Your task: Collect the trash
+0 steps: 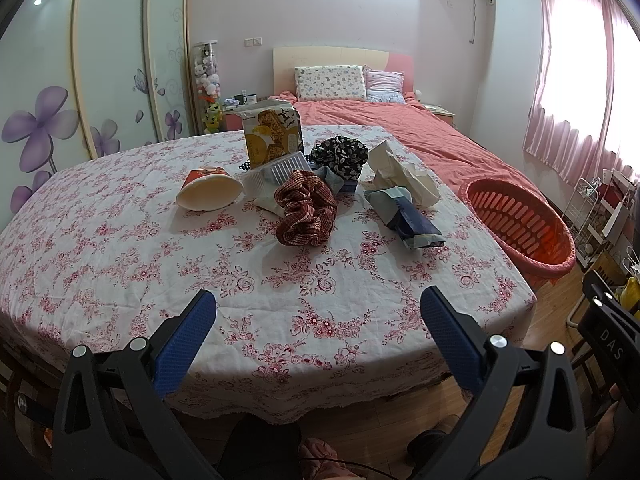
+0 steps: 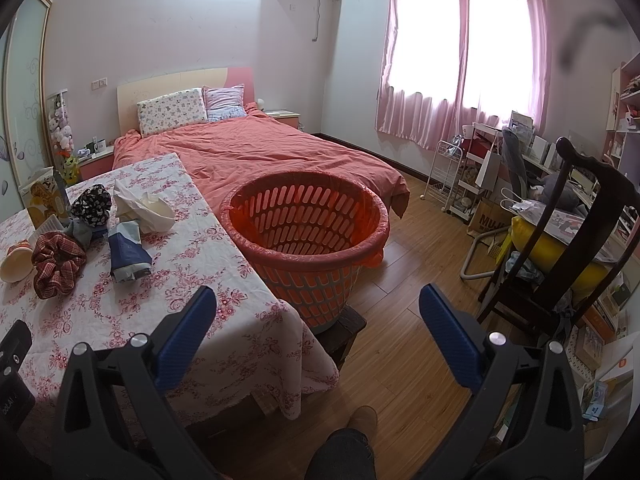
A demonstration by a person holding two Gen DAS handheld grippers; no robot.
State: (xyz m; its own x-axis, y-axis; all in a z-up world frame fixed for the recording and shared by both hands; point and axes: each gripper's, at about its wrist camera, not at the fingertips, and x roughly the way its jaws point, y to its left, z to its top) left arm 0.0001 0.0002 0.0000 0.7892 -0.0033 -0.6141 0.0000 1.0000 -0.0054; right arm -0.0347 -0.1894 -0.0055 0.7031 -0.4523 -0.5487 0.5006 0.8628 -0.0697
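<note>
My left gripper [image 1: 318,312] hangs over the near tabletop [image 1: 120,272] edge, jaws spread wide, nothing between them. Far left of the clutter: paper cup [image 1: 208,192] tipped on its side, mouth toward me, long axis running front to back. Next, yellow snack box [image 1: 272,134] upright, print too small to read, with a clear plastic tray [image 1: 276,172] in front. Red plaid scrunchie [image 1: 306,214] in the middle, black-patterned scrunchie [image 1: 340,152] behind it. Crumpled tissue [image 1: 400,172] and blue-grey wrapper [image 1: 408,216], its long axis slanting toward the near right. Near half of the cloth is bare. Orange basket [image 2: 304,220] sits off the tabletop's right edge, opening up, lined with a red bag. My right gripper [image 2: 318,312] is spread too, empty, facing the basket. "DAS" shows on the right gripper body in the left view.
</note>
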